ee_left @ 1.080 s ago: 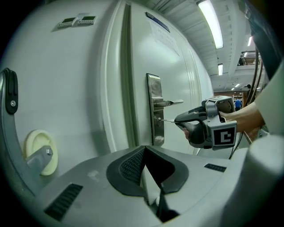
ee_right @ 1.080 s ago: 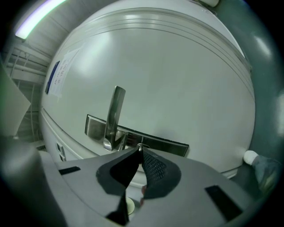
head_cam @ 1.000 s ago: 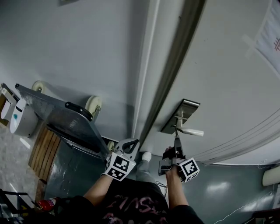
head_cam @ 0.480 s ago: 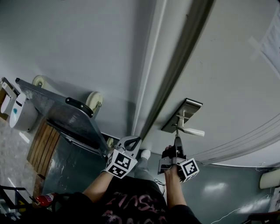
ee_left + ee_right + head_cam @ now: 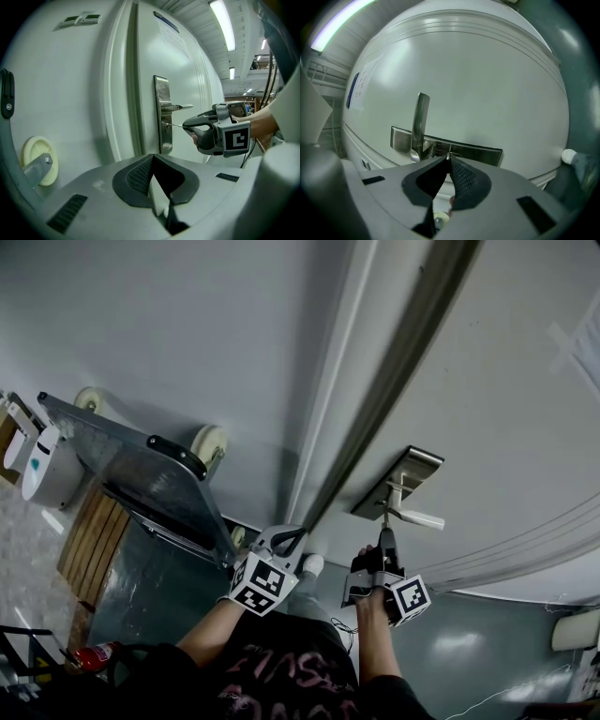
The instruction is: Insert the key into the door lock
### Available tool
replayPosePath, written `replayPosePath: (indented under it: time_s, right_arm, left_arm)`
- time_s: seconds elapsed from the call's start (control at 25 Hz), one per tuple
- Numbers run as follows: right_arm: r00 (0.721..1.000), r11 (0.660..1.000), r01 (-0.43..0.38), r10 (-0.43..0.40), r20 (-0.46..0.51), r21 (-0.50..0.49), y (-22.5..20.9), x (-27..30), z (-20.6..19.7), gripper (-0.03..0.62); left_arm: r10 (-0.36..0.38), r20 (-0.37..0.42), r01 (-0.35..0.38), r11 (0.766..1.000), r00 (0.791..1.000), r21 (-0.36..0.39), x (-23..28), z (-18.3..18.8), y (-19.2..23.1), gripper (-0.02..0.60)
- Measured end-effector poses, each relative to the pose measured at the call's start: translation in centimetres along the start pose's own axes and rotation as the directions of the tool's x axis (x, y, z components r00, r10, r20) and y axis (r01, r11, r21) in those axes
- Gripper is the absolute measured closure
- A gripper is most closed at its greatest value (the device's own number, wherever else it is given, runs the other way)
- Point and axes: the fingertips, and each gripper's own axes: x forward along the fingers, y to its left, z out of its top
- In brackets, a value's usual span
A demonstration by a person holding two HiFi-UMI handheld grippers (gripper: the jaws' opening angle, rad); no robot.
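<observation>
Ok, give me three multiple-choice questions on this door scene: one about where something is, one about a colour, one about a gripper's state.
1. Where is the key's tip? A at the lock below the door handle, B above the handle, C nowhere near it.
2. The lock plate's colour? A red, B blue, C silver.
3. The left gripper's fingers are: A wide open, B shut, empty, C shut on the key.
Answers: A, the right gripper holds the key against the lock; C, bare metal; B, they meet with nothing between.
</observation>
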Motion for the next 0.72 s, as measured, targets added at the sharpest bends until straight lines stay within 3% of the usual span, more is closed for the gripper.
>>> replayPosePath:
  time_s: [0.72]
  right_arm:
    - [1.0, 0.998, 0.014, -0.013, -0.008, 0.065, -0.16, 0.42, -0.66, 0.516]
  left_arm:
    - [0.004, 0.011, -0.004, 1.0, 1.0, 0.014, -0.92, 0.28, 0.08, 0.569]
